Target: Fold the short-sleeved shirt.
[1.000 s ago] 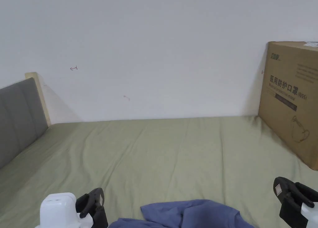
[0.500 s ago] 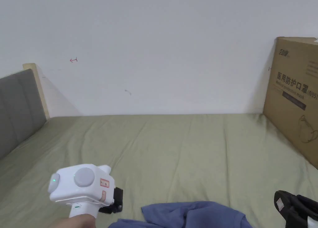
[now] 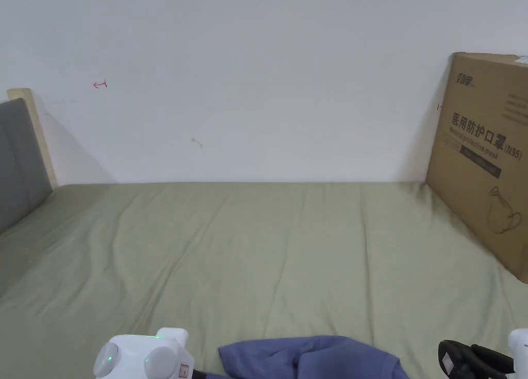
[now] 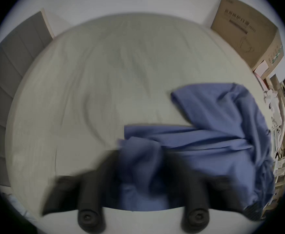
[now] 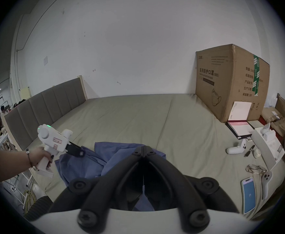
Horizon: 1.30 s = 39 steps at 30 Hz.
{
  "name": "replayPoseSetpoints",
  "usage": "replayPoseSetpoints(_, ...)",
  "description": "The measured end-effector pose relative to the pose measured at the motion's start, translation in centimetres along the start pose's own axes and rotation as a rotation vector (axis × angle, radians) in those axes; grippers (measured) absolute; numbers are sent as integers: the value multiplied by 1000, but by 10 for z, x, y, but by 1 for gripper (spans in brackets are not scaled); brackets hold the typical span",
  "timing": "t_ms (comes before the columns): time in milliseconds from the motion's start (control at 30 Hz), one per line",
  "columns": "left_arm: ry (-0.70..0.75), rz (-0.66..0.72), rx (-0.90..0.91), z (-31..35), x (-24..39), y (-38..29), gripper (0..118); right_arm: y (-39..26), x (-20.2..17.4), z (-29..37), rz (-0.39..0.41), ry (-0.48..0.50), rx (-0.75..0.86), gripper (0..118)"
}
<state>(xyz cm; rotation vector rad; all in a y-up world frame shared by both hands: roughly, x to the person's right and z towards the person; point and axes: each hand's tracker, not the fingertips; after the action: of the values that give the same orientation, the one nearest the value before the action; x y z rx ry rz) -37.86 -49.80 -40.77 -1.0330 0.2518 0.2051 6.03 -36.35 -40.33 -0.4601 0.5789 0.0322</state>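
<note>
Grippers at a crumpled blue shirt (image 5: 94,163) on a green-sheeted bed (image 3: 268,251)

Right gripper (image 5: 143,150) jaws meet, empty. Left gripper (image 4: 139,160): cloth between blurred jaws, grip uncertain. Printed cardboard box (image 3: 487,158) stands by.

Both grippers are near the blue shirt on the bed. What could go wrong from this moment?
1. The blue shirt lies crumpled in overlapping layers; the left gripper, at its edge, might catch several layers and fold in a wrinkle.
2. The right gripper has its jaws shut and empty, so one-sided pulling may drag the shirt.
3. The phone and glasses could be swept by spreading cloth.
</note>
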Motion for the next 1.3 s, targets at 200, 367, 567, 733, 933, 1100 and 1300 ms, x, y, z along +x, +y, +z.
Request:
replayPoseSetpoints(200, -164, 134, 74, 37, -23, -7, 7, 22, 6, -40, -41, 116, -74, 0)
replayPoseSetpoints(367, -168, 72, 236, 84, -21, -12, 7, 53, 22, -118, -122, 181, -262, 0)
replayPoseSetpoints(567, -227, 84, 183, 115, -17, -30, 7, 44, 43, -242, -182, 92, -670, 110)
replayPoseSetpoints(733, -241, 98, 189, 127, -20, -36, 7, 10, 45, -297, -181, 10, -808, 110)
replayPoseSetpoints(933, -219, 102, 177, 126, -27, -44, 7, -15, 38, -312, -125, -41, -839, 86)
replayPoseSetpoints(1100, -211, 130, 167, 121, -34, -49, 7, 12, 44, -269, -153, 92, -723, 1)
replayPoseSetpoints(1300, -192, 149, 228, 141, -40, -47, 7, 63, 72, -187, -189, 142, -512, 1)
